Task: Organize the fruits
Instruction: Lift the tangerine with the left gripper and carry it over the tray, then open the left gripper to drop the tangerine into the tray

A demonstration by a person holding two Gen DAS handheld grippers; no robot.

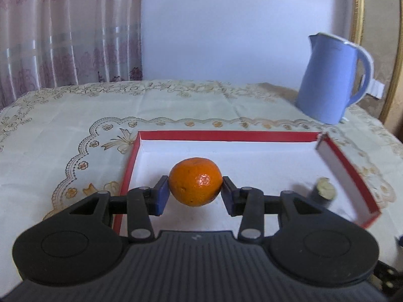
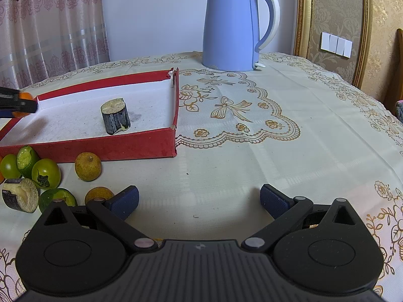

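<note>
Home, a dining or living room. Table under an embroidered floral tablecloth. Patterned lace curtains behind. Blue electric kettle on the table. Damask wallpaper with gilt trim, wall switches.

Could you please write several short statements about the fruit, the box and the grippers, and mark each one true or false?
1. The left gripper holds an orange. True.
2. The right gripper holds a green fruit. False: it is open and holds nothing.
3. A dark cut piece stands inside the red box. True.
4. The blue kettle stands inside the box. False: it stands on the tablecloth beyond it.
5. Several fruits lie outside the box. True.
</note>
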